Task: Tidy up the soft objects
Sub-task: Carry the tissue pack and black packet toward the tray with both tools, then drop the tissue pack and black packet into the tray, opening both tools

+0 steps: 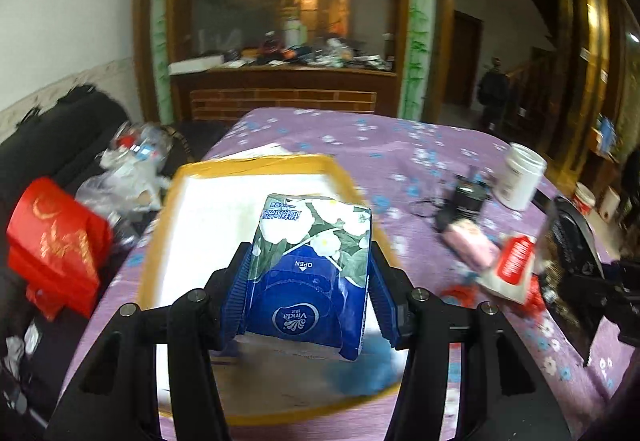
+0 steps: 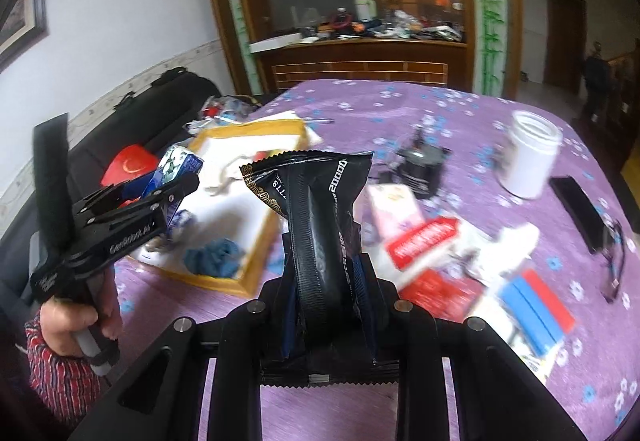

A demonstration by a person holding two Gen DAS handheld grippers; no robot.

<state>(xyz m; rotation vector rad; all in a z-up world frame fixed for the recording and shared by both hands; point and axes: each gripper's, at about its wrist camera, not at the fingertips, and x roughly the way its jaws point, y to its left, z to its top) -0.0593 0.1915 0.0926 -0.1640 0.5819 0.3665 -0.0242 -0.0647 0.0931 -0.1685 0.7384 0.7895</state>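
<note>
One tissue pack (image 1: 310, 273) and one black pouch (image 2: 320, 225), each clamped in jaws.

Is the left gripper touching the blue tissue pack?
Touching. The left wrist view shows the left gripper squeezing the tissue pack from both sides.

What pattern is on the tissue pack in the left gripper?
White flowers with green leaves above a dark blue base; tissue pack shows best in the left wrist view.

Purple floral table (image 2: 400, 109) bears tray (image 2: 256, 273), jar (image 2: 530, 161).
</note>
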